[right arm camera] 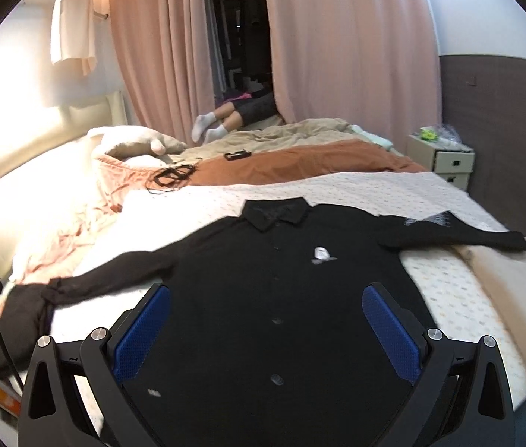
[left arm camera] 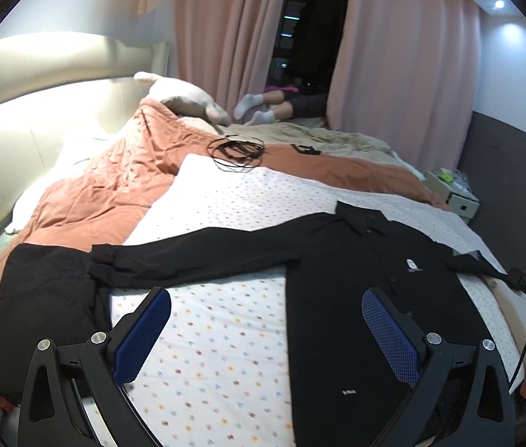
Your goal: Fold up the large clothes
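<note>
A black long-sleeved collared shirt (left arm camera: 356,290) lies flat, front up, on the dotted white sheet (left arm camera: 225,335), sleeves spread to both sides. Its left sleeve (left arm camera: 188,253) reaches a second black garment (left arm camera: 43,298) at the bed's left edge. My left gripper (left arm camera: 266,320) is open and empty, above the sheet and the shirt's left side. In the right wrist view the shirt (right arm camera: 263,298) fills the middle, collar (right arm camera: 276,214) far, right sleeve (right arm camera: 468,232) stretched right. My right gripper (right arm camera: 266,316) is open and empty above the shirt's lower body.
An orange quilt (left arm camera: 113,186) and a beige blanket (left arm camera: 337,138) lie bunched at the far side, with coiled black cables (left arm camera: 236,151) on them. A person's legs in white socks (left arm camera: 259,110) lie by the pink curtains (left arm camera: 393,56). A white nightstand (right arm camera: 445,158) stands at the right.
</note>
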Demonstrator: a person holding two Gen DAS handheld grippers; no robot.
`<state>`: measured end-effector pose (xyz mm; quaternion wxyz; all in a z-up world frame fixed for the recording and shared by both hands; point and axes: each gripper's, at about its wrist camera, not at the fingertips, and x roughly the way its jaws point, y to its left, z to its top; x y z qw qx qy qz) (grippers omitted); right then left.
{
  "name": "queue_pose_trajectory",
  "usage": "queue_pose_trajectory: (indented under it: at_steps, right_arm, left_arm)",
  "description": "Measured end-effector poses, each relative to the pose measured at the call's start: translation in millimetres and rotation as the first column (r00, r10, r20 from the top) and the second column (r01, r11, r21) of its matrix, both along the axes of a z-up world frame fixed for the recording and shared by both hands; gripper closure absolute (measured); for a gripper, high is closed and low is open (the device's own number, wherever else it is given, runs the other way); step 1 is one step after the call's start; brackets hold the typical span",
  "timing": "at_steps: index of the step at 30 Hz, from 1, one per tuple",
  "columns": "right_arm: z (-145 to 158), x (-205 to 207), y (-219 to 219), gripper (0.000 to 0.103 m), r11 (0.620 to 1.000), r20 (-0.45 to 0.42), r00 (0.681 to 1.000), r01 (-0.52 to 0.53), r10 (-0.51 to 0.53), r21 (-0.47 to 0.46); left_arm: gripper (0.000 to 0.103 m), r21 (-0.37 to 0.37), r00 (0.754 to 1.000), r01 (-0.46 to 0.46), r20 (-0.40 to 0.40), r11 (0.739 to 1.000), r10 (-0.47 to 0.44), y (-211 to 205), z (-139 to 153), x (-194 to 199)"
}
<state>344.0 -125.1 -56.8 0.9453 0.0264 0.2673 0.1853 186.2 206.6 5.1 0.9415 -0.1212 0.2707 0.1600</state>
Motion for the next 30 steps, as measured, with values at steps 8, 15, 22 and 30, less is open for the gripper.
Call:
queue_pose_trajectory:
  at_steps: [8, 15, 22, 30]
  right_arm:
    - [1.9, 50.2, 41.5, 0.0, 0.998, -0.033, 0.998, -0.054, 0.055, 0.032]
    - [9.1, 90.0, 80.8, 0.0, 0.991, -0.03, 0.992, -0.12, 0.122, 0.059]
    - [-1.5, 124.4, 125.7, 0.0, 0.983, -0.065, 0.981, -0.18, 0.182, 0.04]
    - [-21.0, 170.0, 158.5, 0.013, 0.983, -0.122, 0.976, -0.172, 0.179, 0.065]
  left_arm:
    - [0.001, 0.013, 0.995, -0.094, -0.027, 0.995, 0.095, 55.5, 6.6, 19.6]
    - [0.005, 0.007, 0.978, -0.205, -0.046, 0.979, 0.205, 112.2, 12.8, 21.3]
    - [0.009, -0.015, 0.951, -0.298, -0.095, 0.954, 0.295, 161.7, 1.8, 23.7]
    - [0.014, -0.077, 0.916, -0.374, -0.184, 0.924, 0.356, 216.5, -33.9, 33.1]
